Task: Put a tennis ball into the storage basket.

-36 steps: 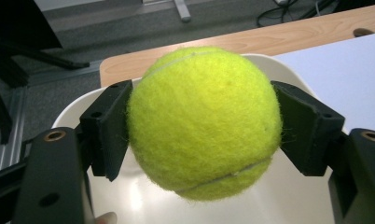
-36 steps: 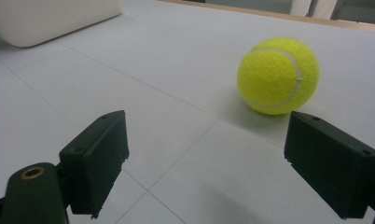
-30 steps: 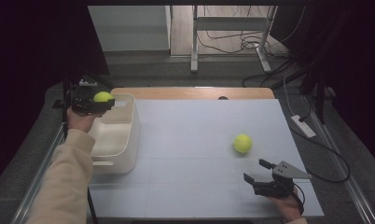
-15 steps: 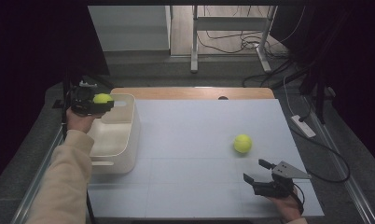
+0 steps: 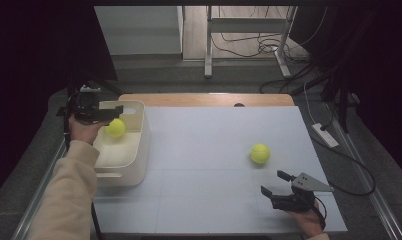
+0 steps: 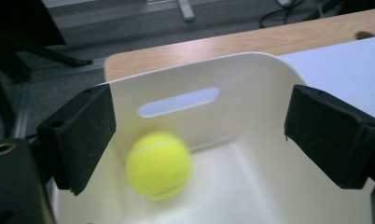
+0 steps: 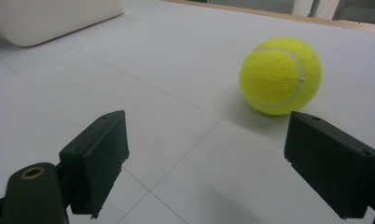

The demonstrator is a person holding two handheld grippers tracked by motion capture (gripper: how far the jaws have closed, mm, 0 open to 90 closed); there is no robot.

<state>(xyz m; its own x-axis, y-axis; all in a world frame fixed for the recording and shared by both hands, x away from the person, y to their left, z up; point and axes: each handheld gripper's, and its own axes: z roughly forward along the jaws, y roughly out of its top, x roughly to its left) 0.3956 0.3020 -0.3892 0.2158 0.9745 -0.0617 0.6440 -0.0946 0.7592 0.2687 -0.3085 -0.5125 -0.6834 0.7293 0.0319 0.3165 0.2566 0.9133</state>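
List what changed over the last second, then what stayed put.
The left gripper opened and let go of its tennis ball, which has dropped from between the jaws toward the inside of the white bin; motion blur suggests it is still moving. The other tennis ball on the table, the bin, and the open right gripper stayed put.

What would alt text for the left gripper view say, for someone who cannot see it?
A blurred yellow tennis ball sits between the open black jaws of the left hand-held gripper, touching neither, inside a white plastic bin with a slot handle. Beyond the bin are a wooden table edge and a grey floor.
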